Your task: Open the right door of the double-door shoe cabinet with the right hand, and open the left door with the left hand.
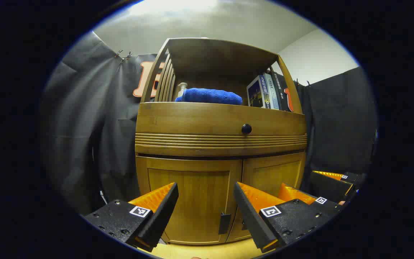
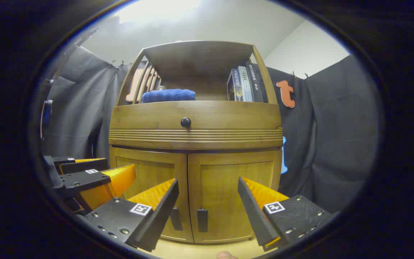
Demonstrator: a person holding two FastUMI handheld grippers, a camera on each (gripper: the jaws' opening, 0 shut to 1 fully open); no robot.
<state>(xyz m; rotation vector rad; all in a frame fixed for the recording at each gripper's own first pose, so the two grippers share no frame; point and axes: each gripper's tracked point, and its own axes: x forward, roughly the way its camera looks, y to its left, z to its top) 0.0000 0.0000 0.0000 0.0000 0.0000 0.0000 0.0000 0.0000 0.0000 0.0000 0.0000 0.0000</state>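
Both doors of the wooden double-door shoe cabinet [image 2: 196,180] are closed. The released right claw [image 2: 207,201] faces the right door's upright dark handle [image 2: 202,219]; the released left claw [image 1: 205,201] faces the left door's handle [image 1: 224,223].

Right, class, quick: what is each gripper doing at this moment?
Left gripper: open, holding nothing, facing the closed left door.
Right gripper: open, holding nothing.

Left gripper [image 1: 205,190], jaws apart, faces the cabinet's shut left door [image 1: 192,201].
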